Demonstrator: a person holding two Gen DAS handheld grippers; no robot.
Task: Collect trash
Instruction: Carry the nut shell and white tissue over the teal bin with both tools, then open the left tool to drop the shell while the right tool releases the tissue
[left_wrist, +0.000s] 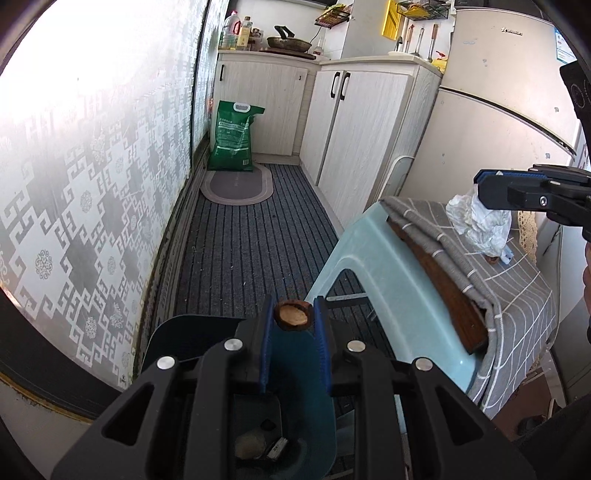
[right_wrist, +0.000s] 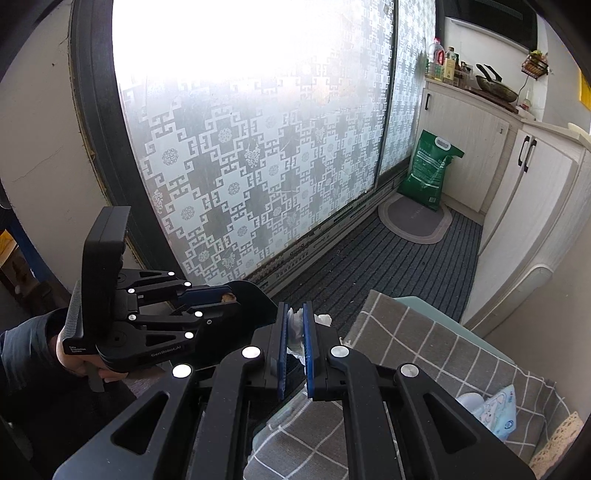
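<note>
The left tool (left_wrist: 294, 325) is clamped on a stiff, light nutshell half (left_wrist: 292, 315), the right tool (right_wrist: 294, 332) on crumpled plastic wrap (right_wrist: 297, 338), soft and slippery, best pinched deep in its folds.

Landmark: stool (left_wrist: 369, 266), pale blue, with checked cloth (left_wrist: 517, 280) draped over its top.

- Window side of stool: striped floor mat (left_wrist: 251, 240) is bare, an open lane running to the green sack (left_wrist: 232, 136) and oval rug (left_wrist: 236, 184) at the far end.
- Lane is walled by the frosted sliding door (left_wrist: 92, 166) on one side and white cabinets (left_wrist: 354, 122) on the other.
- Behind stool: fridge (left_wrist: 491, 122) close, little gap.
- Just beside stool, near end: dark bin (left_wrist: 295, 387), mouth open upward; left tool (left_wrist: 294, 314) hangs over it with a nutshell (left_wrist: 291, 314).
- Over stool top: right tool (right_wrist: 294, 325) with crumpled plastic (left_wrist: 476, 221) occupies that space; small packet (right_wrist: 496, 410) lies on the cloth.
</note>
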